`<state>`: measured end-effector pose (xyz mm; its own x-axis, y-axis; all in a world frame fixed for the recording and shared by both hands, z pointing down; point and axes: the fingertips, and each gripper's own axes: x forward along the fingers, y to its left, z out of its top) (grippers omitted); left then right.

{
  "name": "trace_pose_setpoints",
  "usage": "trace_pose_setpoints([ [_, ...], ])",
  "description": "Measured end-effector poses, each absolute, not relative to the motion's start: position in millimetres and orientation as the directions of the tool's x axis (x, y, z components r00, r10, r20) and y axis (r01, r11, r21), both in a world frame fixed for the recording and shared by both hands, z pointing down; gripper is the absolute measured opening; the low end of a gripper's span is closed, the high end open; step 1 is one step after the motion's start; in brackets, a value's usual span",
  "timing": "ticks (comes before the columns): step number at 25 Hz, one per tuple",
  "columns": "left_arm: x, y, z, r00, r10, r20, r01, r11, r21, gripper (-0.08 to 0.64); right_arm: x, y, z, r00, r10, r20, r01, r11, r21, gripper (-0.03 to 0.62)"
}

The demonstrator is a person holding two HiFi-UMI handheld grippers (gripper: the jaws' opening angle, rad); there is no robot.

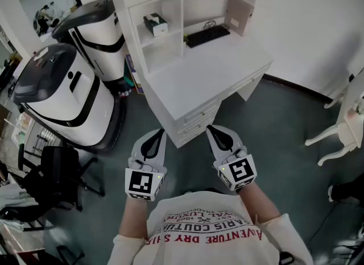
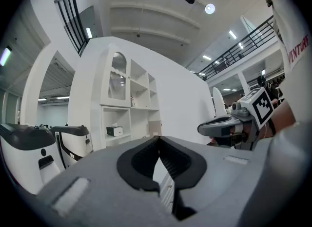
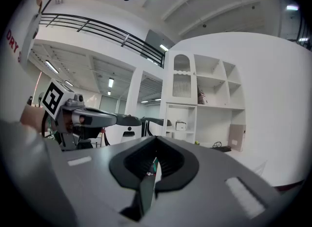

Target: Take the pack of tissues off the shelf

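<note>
white desk (image 1: 193, 82) w/ a shelf unit (image 1: 162, 36) along its back edge stands ahead of the person, seen from above in the head view. pack of tissues (image 1: 155, 25) sits in an open compartment at the unit's left side, on the low shelf just above the desktop. it looks like a dark-and-white box. same pack shows small in the left gripper view (image 2: 115, 131) and the right gripper view (image 3: 181, 125), on that low shelf both times. it's well apart from both tools.

left gripper (image 1: 159, 136) is held low in front of the person's chest, pointing toward the desk front. in its own view (image 2: 158, 143) the jaws are closed together, tips meeting, nothing btwn them. right gripper (image 1: 211, 130) is beside it, roughly parallel, also aimed at the desk. its own view (image 3: 156, 143) shows the jaws meeting at the tips & empty. each tool appears in the other's camera.

black keyboard (image 1: 207, 35) lies on the desktop, right of the tissue compartment, w/ a beige panel (image 1: 239, 13) standing at the back corner. two big white-and-black machines (image 1: 57, 96) stand left of the desk on the grey-green floor (image 1: 273, 121). black chair (image 1: 54, 178) is nearer the person, on the left. white furniture legs (image 1: 335, 139) show at the far right.
</note>
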<state>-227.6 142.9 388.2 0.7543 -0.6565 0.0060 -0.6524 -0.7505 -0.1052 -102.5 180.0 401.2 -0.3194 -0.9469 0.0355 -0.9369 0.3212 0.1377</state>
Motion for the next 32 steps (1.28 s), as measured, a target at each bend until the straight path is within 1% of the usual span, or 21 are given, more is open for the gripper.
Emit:
trace_pose_setpoints([
  [10, -225.9, 134.4, 389.8, 0.749, -0.663, 0.016, -0.658, -0.746, -0.101, 0.006, -98.2, 171.0, 402.4, -0.310, -0.950, 0.041, -0.941, 0.313, 0.131, 0.000],
  [17, -223.3, 126.6, 386.3, 0.737, -0.676, -0.002, -0.675, -0.735, -0.065, 0.007, -82.6, 160.7, 402.4, -0.252, -0.967, 0.033, -0.964, 0.254, 0.077, 0.000],
  [18, -223.8, 123.2, 383.9, 0.728, -0.685, -0.015, -0.685, -0.727, -0.052, 0.021, -80.8, 158.8, 402.1, -0.250, -0.968, 0.033, -0.965, 0.251, 0.075, 0.000],
  [19, -223.5, 119.6, 381.6, 0.722, -0.691, -0.027, -0.691, -0.721, -0.042, 0.159, -79.3, 156.7, 402.3, -0.250, -0.968, 0.035, -0.965, 0.252, 0.075, 0.000],
  [20, -222.9, 115.9, 379.8, 0.718, -0.695, -0.035, -0.696, -0.717, -0.036, 0.337, -78.1, 154.2, 402.6, -0.252, -0.967, 0.037, -0.964, 0.255, 0.075, 0.000],
  [21, -223.0, 111.7, 378.5, 0.710, -0.703, -0.039, -0.704, -0.709, -0.037, 0.412, -76.7, 151.2, 402.8, -0.255, -0.966, 0.038, -0.963, 0.258, 0.077, 0.000],
  [23, -224.4, 100.7, 377.2, 0.684, -0.729, -0.039, -0.730, -0.682, -0.049, 0.418, -73.3, 143.1, 402.8, -0.261, -0.965, 0.037, -0.962, 0.263, 0.078, 0.000],
  [25, -223.5, 89.1, 378.8, 0.664, -0.747, -0.034, -0.748, -0.662, -0.052, 0.441, -68.5, 133.3, 404.6, -0.269, -0.962, 0.035, -0.959, 0.271, 0.076, 0.000],
  [28, -215.6, 72.8, 385.7, 0.641, -0.767, -0.023, -0.767, -0.640, -0.037, 0.442, -57.0, 115.8, 413.1, -0.293, -0.955, 0.048, -0.953, 0.296, 0.071, 0.000],
  [32, -186.9, 46.6, 391.2, 0.618, -0.786, -0.012, -0.786, -0.618, -0.026, 0.442, -24.3, 81.7, 424.4, -0.319, -0.944, 0.081, -0.945, 0.323, 0.045, 0.000],
])
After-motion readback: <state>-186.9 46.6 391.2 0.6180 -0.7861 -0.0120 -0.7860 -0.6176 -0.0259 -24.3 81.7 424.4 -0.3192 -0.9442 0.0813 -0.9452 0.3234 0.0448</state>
